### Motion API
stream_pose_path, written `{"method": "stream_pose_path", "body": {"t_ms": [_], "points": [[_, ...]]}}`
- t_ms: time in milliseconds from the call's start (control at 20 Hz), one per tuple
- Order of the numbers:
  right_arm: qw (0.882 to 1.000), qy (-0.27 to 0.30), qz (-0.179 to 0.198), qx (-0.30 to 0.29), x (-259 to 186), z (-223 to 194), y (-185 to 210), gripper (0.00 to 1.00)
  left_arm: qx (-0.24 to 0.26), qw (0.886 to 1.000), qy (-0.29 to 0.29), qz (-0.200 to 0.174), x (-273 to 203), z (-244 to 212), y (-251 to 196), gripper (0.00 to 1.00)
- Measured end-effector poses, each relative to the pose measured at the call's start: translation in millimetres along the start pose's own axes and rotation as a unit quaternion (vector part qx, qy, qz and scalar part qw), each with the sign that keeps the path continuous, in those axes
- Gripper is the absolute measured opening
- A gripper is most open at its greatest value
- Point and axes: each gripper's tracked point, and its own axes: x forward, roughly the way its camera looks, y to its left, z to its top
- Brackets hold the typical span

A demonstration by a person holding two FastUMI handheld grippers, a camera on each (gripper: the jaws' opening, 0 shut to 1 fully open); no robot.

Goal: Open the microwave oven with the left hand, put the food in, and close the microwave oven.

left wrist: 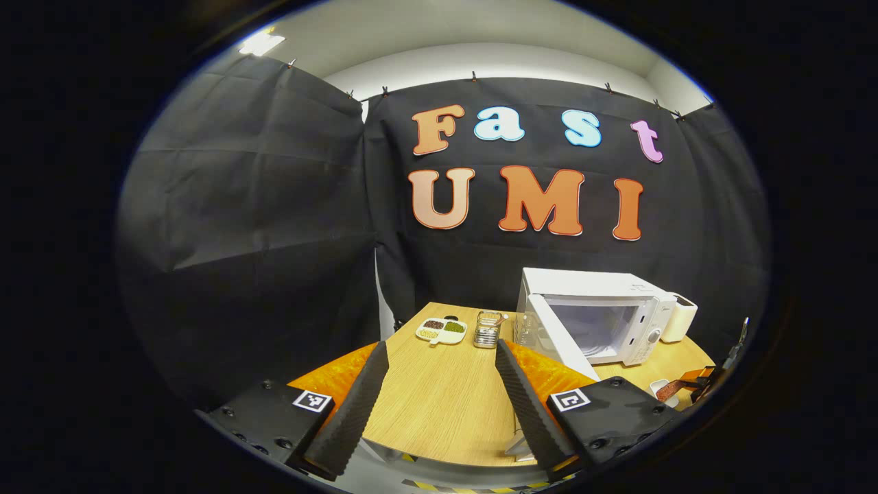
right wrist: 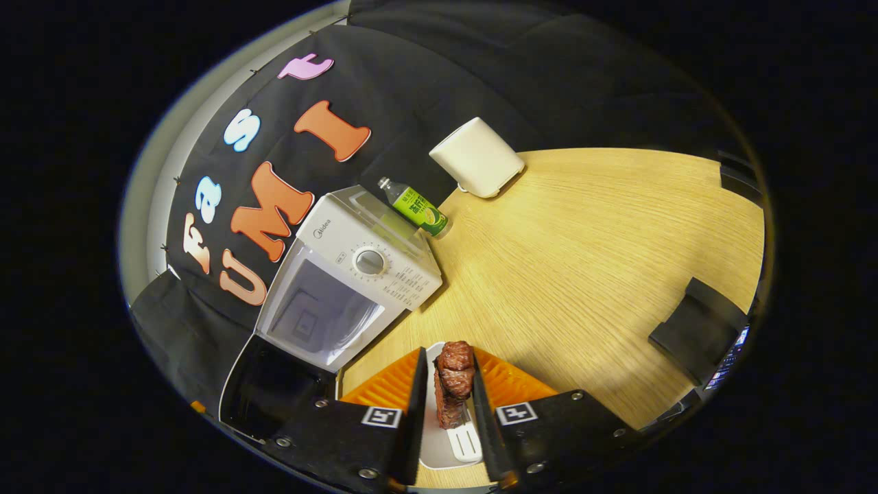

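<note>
Left gripper (left wrist: 439,394): fingers spread wide, holding nothing, above the light wooden counter (left wrist: 439,405); white microwave oven (left wrist: 603,309) at 2 o'clock with its door (left wrist: 559,336) swung open. Right gripper (right wrist: 449,412): fingers closed on both sides of a brown chunk of meat (right wrist: 454,381) over a small white dish (right wrist: 446,446). In the right gripper view the microwave sits at 10 o'clock, a green-labelled bottle (right wrist: 415,206) and cream container (right wrist: 478,158) beyond it.

left gripper (left wrist: 439,384): I see its jaws spread wide, holding nothing | right gripper (right wrist: 446,405): jaws narrowed, nearly parallel
</note>
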Motion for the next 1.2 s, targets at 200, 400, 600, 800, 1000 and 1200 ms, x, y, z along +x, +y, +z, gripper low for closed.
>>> {"method": "stream_pose_path", "body": {"t_ms": [200,400,600,800,1000,1200], "points": [[1.0,0.005,-0.008,-0.002,4,3,8,0.16,0.005,1.0,-0.004,-0.008,-1,3,-8,0.98],[1.0,0.0,0.001,-0.012,-4,17,28,0.14,0.025,0.999,-0.01,-0.018,1,9,-17,1.0],[0.999,-0.024,0.017,-0.013,-9,47,56,0.14,0.023,0.999,-0.012,-0.038,4,12,-32,0.98],[0.998,-0.043,0.046,-0.007,-10,68,97,0.14,0.017,0.999,-0.015,-0.04,8,15,-32,0.98],[0.996,-0.05,0.08,0.01,-4,75,142,0.13,0.013,0.999,-0.019,-0.028,11,19,-18,0.98],[0.994,-0.038,0.101,0.017,18,64,178,0.13,0.009,1.0,-0.024,-0.004,10,24,6,0.98]]}}
